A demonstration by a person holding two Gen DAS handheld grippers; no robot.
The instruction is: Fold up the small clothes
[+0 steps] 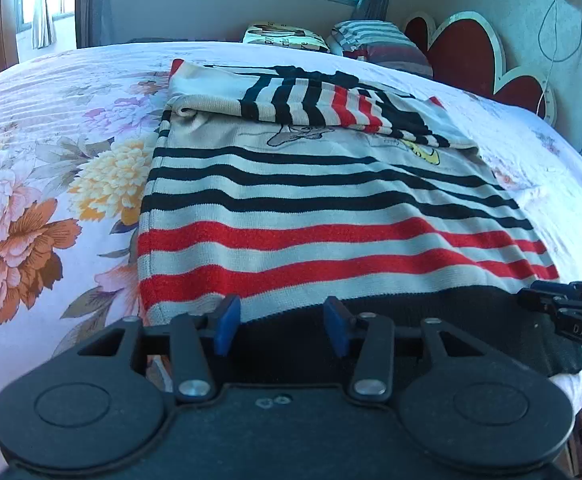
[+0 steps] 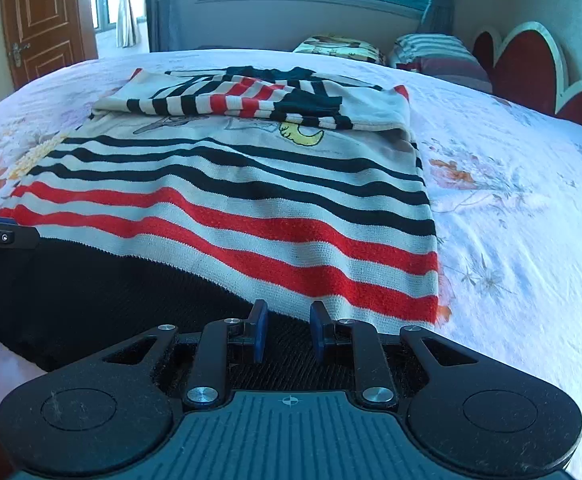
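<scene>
Both grippers, left (image 1: 281, 326) and right (image 2: 288, 332), hover level, jaws parted, over sweater (image 1: 311, 208) hem

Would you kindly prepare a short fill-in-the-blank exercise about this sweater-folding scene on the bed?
1. The striped knitted sweater lies on a ____ bedsheet.
2. Both sleeves are folded ____ the sweater's chest.
3. The sweater's bottom hem band, nearest the grippers, is coloured ____.
4. The left gripper and right gripper both have ____ jaws.

Missing words: floral; across; black; open
</scene>
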